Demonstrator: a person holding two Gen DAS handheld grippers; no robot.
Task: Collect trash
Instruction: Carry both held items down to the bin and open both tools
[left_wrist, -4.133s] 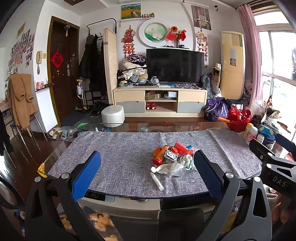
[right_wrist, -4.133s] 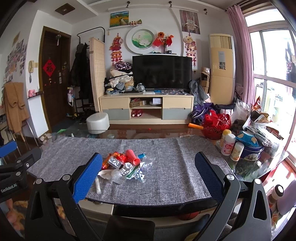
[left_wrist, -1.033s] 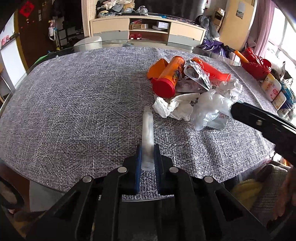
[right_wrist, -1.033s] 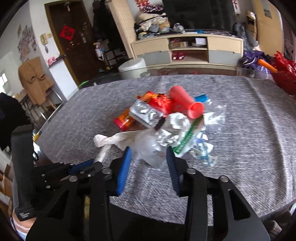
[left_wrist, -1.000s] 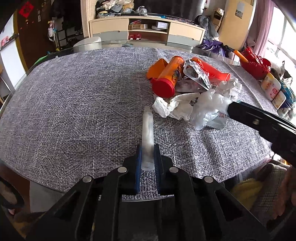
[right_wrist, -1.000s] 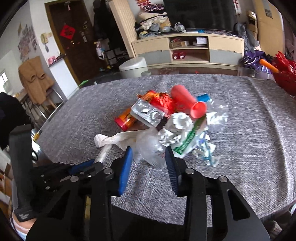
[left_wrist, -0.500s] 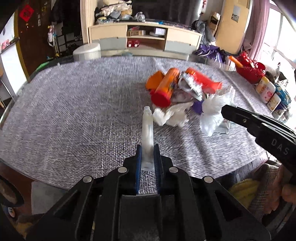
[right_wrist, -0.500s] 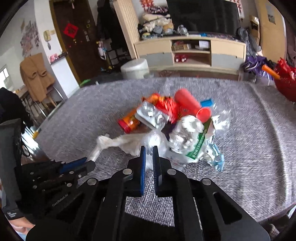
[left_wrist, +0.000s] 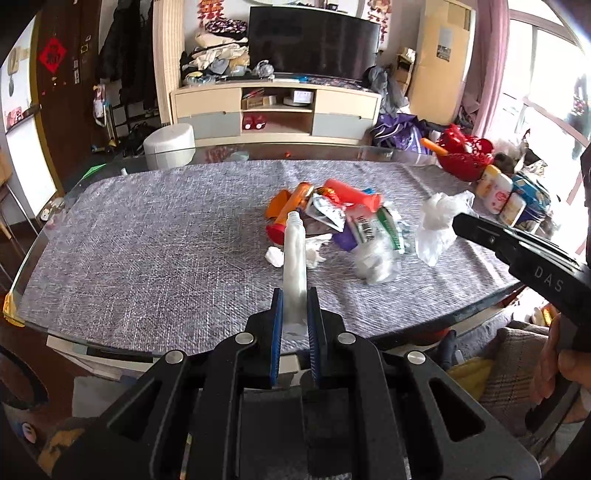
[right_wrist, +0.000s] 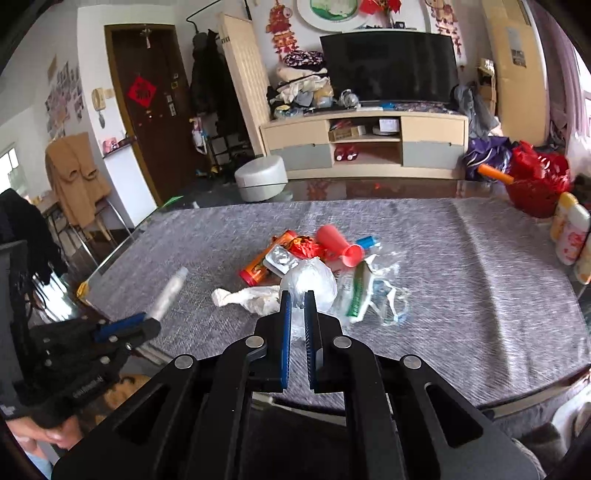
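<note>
My left gripper (left_wrist: 295, 295) is shut on a clear, flattened plastic tube (left_wrist: 294, 254) and holds it above the grey table cloth (left_wrist: 155, 251). My right gripper (right_wrist: 297, 299) is shut on a crumpled clear plastic bag (right_wrist: 312, 282), lifted off the pile. The left wrist view shows that bag (left_wrist: 439, 221) hanging from the right gripper's tip. The trash pile (right_wrist: 314, 251) lies mid-table: an orange can (right_wrist: 266, 264), a red cone-shaped cup (right_wrist: 338, 243), a foil blister pack, a green-and-white wrapper (right_wrist: 356, 291) and a white tissue (right_wrist: 243, 297).
Bottles (left_wrist: 496, 190) and a blue tin stand at the table's right edge beside a red basket (left_wrist: 463, 153). The glass table edge (left_wrist: 110, 347) runs just below the grippers. A white stool (left_wrist: 168, 144) and a TV cabinet (left_wrist: 277, 110) stand beyond the table.
The right gripper's jaws closed on the plastic bag and lifted it off the pile. Both grippers rose and drew back from the table; the tube left the cloth.
</note>
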